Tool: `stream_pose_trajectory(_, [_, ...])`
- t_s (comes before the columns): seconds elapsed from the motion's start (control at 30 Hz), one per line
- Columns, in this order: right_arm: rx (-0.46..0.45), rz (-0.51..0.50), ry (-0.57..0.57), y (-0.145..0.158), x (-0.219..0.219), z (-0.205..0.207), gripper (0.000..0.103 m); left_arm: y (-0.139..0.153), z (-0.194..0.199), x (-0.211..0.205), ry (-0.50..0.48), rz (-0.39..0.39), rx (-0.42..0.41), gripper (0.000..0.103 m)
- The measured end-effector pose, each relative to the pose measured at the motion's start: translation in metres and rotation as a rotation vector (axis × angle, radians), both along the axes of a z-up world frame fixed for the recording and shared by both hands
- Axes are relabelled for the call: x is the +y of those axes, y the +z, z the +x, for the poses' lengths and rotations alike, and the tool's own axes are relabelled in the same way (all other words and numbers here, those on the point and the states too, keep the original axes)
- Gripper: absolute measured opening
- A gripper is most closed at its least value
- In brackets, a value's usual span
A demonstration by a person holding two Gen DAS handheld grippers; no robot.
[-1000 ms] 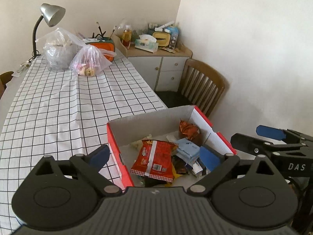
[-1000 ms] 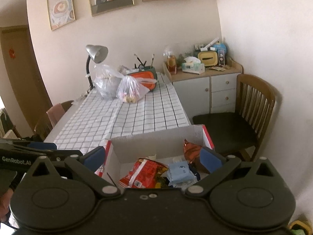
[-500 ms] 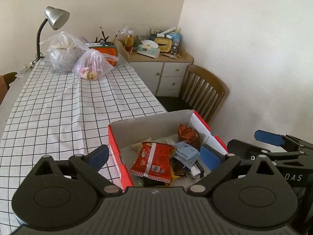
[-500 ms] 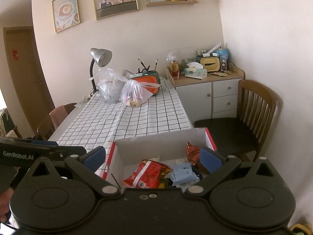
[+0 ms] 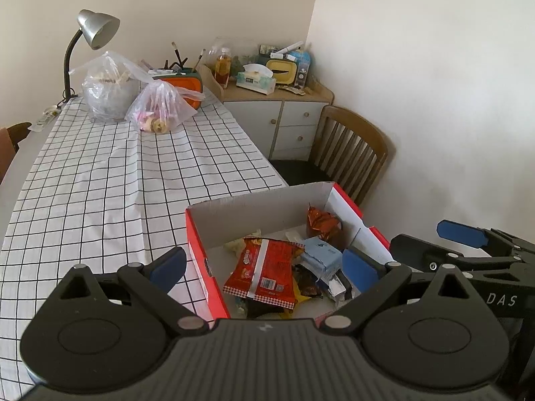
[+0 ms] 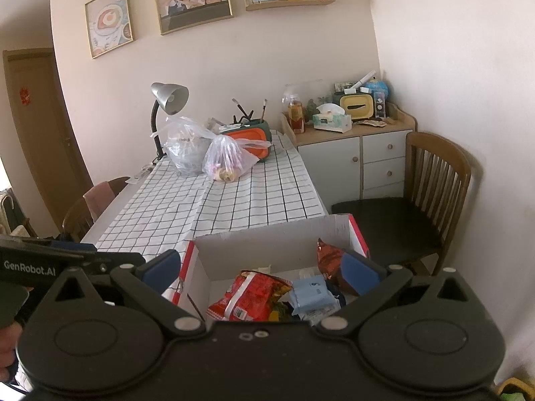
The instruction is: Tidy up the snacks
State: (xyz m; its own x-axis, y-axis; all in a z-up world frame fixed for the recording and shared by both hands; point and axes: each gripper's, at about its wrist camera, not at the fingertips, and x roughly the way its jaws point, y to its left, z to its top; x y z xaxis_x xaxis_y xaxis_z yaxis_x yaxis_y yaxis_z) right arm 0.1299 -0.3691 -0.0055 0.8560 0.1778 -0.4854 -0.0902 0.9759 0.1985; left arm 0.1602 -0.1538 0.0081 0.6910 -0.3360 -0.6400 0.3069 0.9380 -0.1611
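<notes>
A checked cloth (image 5: 100, 180) covers the long table, with a lamp (image 5: 90, 33) and two plastic bags (image 5: 160, 107) at its far end and a chair (image 6: 431, 183) by the wall. At your near edge sits the box (image 5: 197, 247), red outside and grey inside, and the snacks lie loose in it: a red packet (image 5: 264, 270) on top, a blue pack (image 5: 319, 255) just beside it, a brown bag (image 5: 322, 224) upright in the far corner. Both your tongs, left (image 5: 264, 265) and right (image 6: 260, 267), are spread wide and hold nothing, poised above the box. Whether the pile is waiting to be sorted or has just been gathered there, I cannot tell. If you reach in, come down straight over one packet and pinch a flat edge, so the neighbours stay put. Legible writing: "GenRobot.AI" and "DAS" on the tools; packet print is too small.
</notes>
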Motion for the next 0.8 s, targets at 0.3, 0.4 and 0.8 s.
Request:
stream_pose_trajectory(0.3, [0.010,0.008,-0.009,-0.0024,-0.0007,0.0014,0.103,-0.0016,0.0001,-0.0009,-0.002,-0.001,0.006,0.100])
stream_pose_trajectory(0.4, [0.016,0.013,-0.013,-0.0032,-0.0007,0.0015,0.103,-0.0024,-0.0002,-0.0006,-0.003,-0.001,0.007,0.100])
stream_pose_trajectory(0.8, [0.034,0.001,-0.024,-0.0042,0.0025,0.0003,0.103,-0.0040,-0.0012,0.0008,-0.004,0.003,0.012,0.100])
